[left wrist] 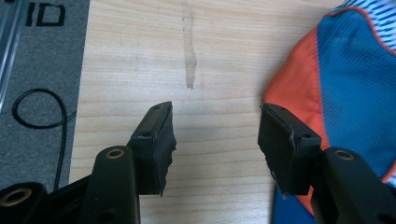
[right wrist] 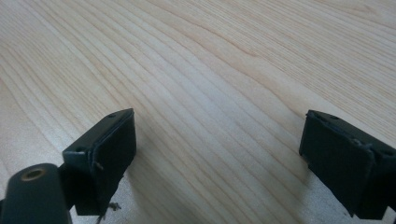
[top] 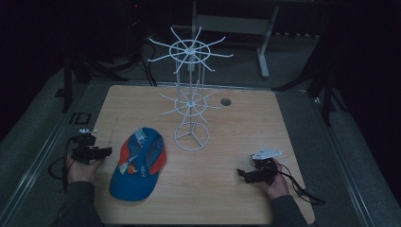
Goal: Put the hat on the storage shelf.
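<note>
A blue and orange cap [top: 138,163] lies on the wooden table [top: 236,123], left of centre near the front. Behind it stands a white wire display rack [top: 191,90] with two tiers of radiating hooks. My left gripper [top: 105,152] is held at the table's left edge, just left of the cap, and is open with nothing between its fingers. In the left gripper view the cap [left wrist: 345,79] lies beside the right pad [left wrist: 285,144]. My right gripper [top: 242,174] hovers low at the front right, open over bare wood [right wrist: 210,93], well apart from the cap.
A small round hole [top: 225,101] sits in the tabletop behind the rack. Cables [top: 302,189] trail from both grippers. Grey carpet [left wrist: 42,70] lies left of the table edge. Dark stands and a desk frame [top: 265,42] are behind the table.
</note>
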A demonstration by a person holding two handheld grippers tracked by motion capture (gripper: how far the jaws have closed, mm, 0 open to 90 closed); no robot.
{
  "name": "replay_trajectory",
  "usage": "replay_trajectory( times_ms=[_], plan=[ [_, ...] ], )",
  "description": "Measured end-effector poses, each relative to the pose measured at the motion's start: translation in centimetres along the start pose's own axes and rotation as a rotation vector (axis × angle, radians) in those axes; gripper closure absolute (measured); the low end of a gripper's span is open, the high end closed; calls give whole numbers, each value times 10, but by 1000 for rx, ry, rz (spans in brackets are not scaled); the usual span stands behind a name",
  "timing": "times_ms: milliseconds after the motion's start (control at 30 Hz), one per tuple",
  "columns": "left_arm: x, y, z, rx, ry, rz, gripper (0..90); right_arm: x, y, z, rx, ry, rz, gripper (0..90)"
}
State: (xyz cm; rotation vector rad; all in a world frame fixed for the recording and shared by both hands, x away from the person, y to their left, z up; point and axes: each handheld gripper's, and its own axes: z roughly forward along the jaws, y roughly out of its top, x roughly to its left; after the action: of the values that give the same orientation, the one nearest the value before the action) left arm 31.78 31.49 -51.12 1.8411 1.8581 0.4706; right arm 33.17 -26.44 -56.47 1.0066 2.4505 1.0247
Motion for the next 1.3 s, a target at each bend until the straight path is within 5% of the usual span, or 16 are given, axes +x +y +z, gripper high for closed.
replay_trajectory(
  times_ms=[1300],
  plan=[
    [-43, 25, -31, -54, -86, 46, 415, 0, 0, 0, 0, -4, 3, 107]
  ],
)
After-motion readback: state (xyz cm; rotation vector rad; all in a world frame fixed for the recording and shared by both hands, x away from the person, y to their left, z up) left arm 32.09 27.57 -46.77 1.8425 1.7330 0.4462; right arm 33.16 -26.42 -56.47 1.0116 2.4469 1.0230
